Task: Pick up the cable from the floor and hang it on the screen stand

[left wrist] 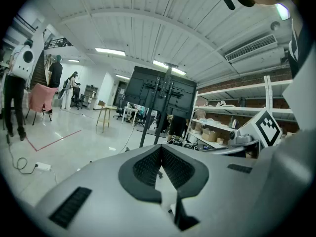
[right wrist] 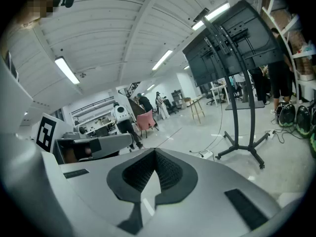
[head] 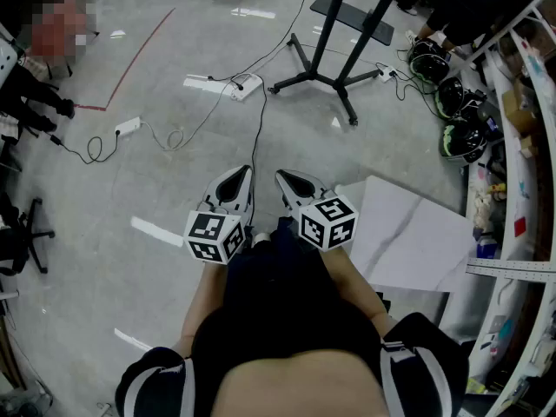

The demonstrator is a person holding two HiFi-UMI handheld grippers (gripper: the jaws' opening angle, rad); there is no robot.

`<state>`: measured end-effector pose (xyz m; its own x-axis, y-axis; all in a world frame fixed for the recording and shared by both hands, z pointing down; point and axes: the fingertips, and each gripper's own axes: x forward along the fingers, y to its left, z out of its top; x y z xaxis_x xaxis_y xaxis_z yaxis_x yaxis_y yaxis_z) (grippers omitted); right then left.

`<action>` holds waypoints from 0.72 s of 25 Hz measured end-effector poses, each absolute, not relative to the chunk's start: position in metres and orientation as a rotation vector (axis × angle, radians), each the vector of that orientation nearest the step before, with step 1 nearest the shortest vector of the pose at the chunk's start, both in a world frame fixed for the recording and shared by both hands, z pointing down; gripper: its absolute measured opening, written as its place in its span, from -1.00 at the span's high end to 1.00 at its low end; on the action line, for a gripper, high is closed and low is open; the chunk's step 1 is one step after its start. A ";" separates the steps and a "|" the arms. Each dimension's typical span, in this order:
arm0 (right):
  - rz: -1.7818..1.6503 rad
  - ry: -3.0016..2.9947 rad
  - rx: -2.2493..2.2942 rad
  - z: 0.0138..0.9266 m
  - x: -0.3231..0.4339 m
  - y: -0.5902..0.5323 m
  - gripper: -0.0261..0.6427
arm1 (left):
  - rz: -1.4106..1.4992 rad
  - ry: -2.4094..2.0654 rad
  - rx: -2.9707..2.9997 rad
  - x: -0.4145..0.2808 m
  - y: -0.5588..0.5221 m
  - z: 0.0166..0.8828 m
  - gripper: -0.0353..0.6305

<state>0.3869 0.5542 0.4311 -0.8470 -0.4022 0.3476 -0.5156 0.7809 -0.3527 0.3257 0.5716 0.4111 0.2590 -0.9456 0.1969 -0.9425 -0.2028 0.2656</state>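
Observation:
A thin black cable (head: 258, 120) lies on the grey floor. It runs from just ahead of my grippers up to a white power strip (head: 246, 85) and on past it. The black screen stand (head: 323, 78) stands on its splayed legs at the upper middle; in the right gripper view the stand (right wrist: 236, 127) carries dark screens. The left gripper view shows the stand (left wrist: 154, 113) farther off. My left gripper (head: 240, 174) and right gripper (head: 285, 177) are held side by side close to my body, above the floor. Both are shut with nothing between the fingers.
A second white power strip (head: 128, 127) with a looped cable lies at the left. Helmets (head: 453, 102) and shelving line the right side, and a white slab (head: 408, 233) lies on the floor beside me. An office chair base (head: 30, 231) and people's legs stand at the left.

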 end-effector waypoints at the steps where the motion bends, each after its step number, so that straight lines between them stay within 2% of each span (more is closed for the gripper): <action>1: 0.646 -2.721 0.711 0.431 0.386 0.554 0.85 | -0.015 -1.730 2.203 0.325 0.571 0.412 0.87; 13: 0.707 -2.732 0.621 0.435 0.343 0.524 0.85 | -0.060 -1.780 2.129 0.285 0.549 0.418 0.87; 18: 0.623 -2.698 0.576 0.444 0.321 0.497 0.85 | -0.067 -1.809 2.068 0.261 0.524 0.427 0.87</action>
